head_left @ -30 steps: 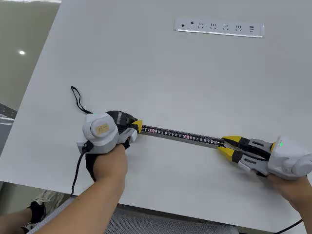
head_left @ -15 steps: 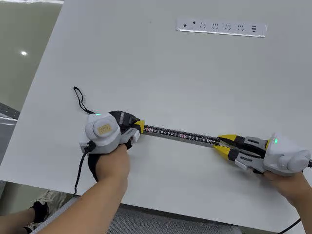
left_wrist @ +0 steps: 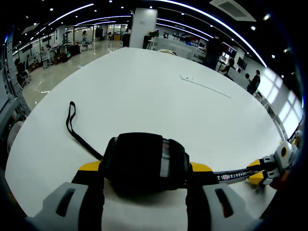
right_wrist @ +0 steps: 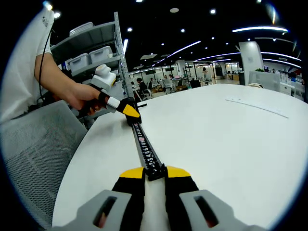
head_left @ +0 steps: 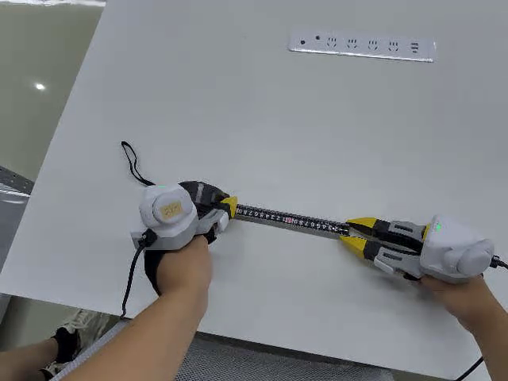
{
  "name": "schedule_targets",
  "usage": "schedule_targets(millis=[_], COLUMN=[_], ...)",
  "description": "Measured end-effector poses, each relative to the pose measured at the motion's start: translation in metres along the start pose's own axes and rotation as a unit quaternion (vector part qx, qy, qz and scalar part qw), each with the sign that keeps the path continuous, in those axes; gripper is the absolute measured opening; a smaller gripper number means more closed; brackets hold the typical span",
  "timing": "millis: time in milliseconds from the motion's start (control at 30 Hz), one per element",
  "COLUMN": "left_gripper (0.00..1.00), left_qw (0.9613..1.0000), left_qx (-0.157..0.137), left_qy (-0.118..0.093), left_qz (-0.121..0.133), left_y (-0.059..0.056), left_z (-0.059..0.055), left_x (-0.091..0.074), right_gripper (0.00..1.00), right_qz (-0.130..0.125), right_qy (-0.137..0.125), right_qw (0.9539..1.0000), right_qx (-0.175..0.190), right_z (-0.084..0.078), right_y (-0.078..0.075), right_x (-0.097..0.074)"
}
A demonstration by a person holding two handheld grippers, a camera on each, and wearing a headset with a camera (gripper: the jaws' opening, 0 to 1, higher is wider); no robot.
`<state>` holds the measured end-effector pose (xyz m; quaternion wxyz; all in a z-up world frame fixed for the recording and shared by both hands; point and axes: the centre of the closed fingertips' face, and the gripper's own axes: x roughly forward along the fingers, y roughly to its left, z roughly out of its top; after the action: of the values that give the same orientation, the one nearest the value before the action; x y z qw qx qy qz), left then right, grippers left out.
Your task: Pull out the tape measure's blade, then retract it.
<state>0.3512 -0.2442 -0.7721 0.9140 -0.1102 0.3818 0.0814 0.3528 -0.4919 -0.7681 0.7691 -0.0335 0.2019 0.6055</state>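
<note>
The black tape measure case lies on the white table, and my left gripper is shut on it. Its wrist strap trails off to the left. The dark blade runs out to the right across the table. My right gripper is shut on the blade's end. In the right gripper view the left gripper sits at the blade's far end.
A white power strip lies at the table's far side. The table's front edge runs just below both hands, and a grey mesh chair stands beside it.
My right gripper has moved left toward the case with the blade's end, so less blade lies out. The left gripper and case have stayed put.
</note>
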Motion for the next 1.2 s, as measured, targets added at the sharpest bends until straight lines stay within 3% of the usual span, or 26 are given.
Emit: schedule_targets(millis=[1200], left_gripper=[0.66], left_qw=[1.0], left_qx=[-0.003], left_qy=[0.002], left_qz=[0.001], left_y=[0.0], left_z=[0.0], left_x=[-0.001], right_gripper=[0.14], right_qz=[0.02], right_qy=[0.002], right_qw=[0.9998], right_qx=[-0.007], right_z=[0.007], right_y=[0.003], right_x=[0.026])
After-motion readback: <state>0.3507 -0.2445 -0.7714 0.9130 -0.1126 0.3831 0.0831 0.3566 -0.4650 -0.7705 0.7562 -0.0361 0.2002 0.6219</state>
